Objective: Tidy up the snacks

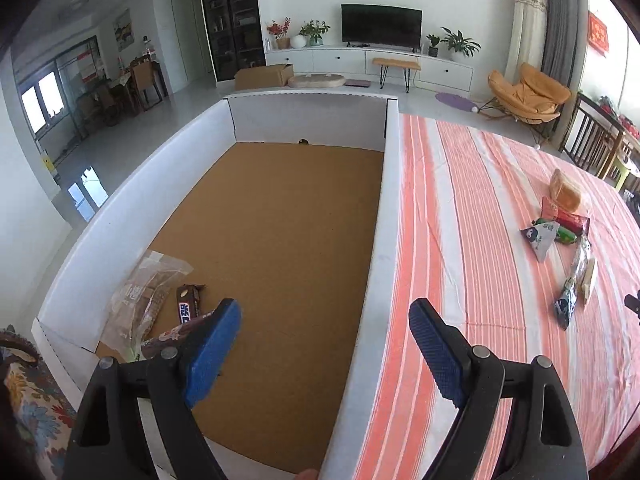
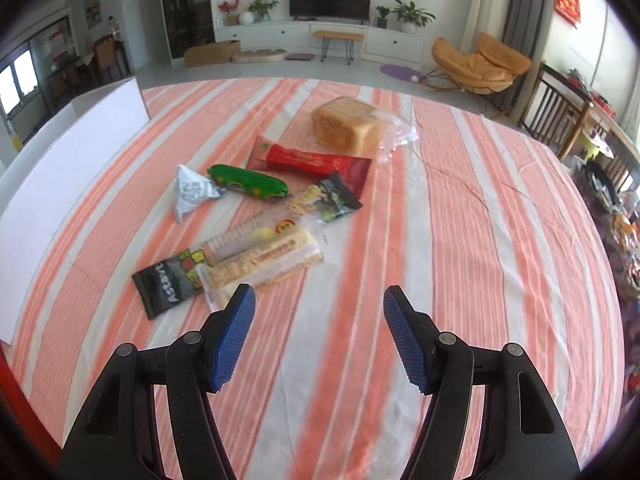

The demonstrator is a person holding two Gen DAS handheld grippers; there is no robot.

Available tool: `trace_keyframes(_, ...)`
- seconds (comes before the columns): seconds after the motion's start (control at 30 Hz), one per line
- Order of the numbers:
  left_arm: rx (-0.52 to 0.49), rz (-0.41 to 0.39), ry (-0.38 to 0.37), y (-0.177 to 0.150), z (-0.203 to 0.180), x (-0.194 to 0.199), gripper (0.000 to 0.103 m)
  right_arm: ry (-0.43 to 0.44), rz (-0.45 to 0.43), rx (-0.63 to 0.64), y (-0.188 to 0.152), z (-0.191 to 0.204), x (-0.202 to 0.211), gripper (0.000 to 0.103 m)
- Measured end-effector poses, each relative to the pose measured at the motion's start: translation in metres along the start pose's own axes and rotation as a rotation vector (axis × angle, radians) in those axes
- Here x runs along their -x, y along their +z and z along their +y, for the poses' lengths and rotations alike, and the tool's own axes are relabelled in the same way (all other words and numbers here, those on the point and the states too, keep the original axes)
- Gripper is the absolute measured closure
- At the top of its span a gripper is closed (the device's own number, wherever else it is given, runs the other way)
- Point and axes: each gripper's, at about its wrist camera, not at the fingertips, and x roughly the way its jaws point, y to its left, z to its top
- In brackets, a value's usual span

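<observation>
A large white box (image 1: 378, 240) with a brown floor sits on the striped table; its wall also shows in the right wrist view (image 2: 68, 168). In its near left corner lie a clear bag (image 1: 140, 292) and a brown chocolate bar (image 1: 188, 304). My left gripper (image 1: 324, 336) is open and empty over the box's near end. My right gripper (image 2: 318, 320) is open and empty above the cloth, just short of a cracker pack (image 2: 264, 264) and a black Astick pack (image 2: 168, 282). Beyond lie a white triangular pack (image 2: 192, 192), a green pack (image 2: 248, 182), a red pack (image 2: 312, 162) and bagged bread (image 2: 348, 124).
The snack pile also shows at the right of the left wrist view (image 1: 568, 232). The table (image 2: 460, 240) has an orange and white striped cloth. Wooden chairs (image 2: 560, 112) stand past its far right edge. A floral cushion (image 1: 32, 392) lies left of the box.
</observation>
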Motion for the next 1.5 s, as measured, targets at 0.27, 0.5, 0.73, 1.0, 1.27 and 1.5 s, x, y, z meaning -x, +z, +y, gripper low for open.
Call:
trace_keyframes(0.27,0.017,0.016,-0.014,-0.006,-0.015,0.001,0.017,-0.043,-0.043,-0.043,-0.051,-0.049,-0.01,0.031)
trace_keyframes(0.5,-0.03,-0.277,0.182,-0.005,-0.044,0.062,0.017,0.004,-0.022,-0.085,-0.047,-0.054,-0.023,0.018)
trace_keyframes(0.73,-0.127,-0.257,-0.104,-0.005,-0.128,0.076,0.0,0.003,-0.016,-0.089,-0.049,-0.055,-0.027,0.013)
trace_keyframes(1.0,-0.224,0.116,-0.256,-0.045,-0.187,-0.043,0.0,0.007,-0.014,-0.087,-0.049,-0.055,-0.028,0.01)
trace_keyframes(1.27,-0.208,0.091,-0.197,-0.045,-0.168,-0.078,0.0,0.011,-0.011,-0.084,-0.048,-0.054,-0.03,0.008)
trace_keyframes(1.5,-0.153,0.08,-0.22,-0.048,-0.157,-0.08,0.0,0.011,-0.011,-0.084,-0.048,-0.054,-0.03,0.008)
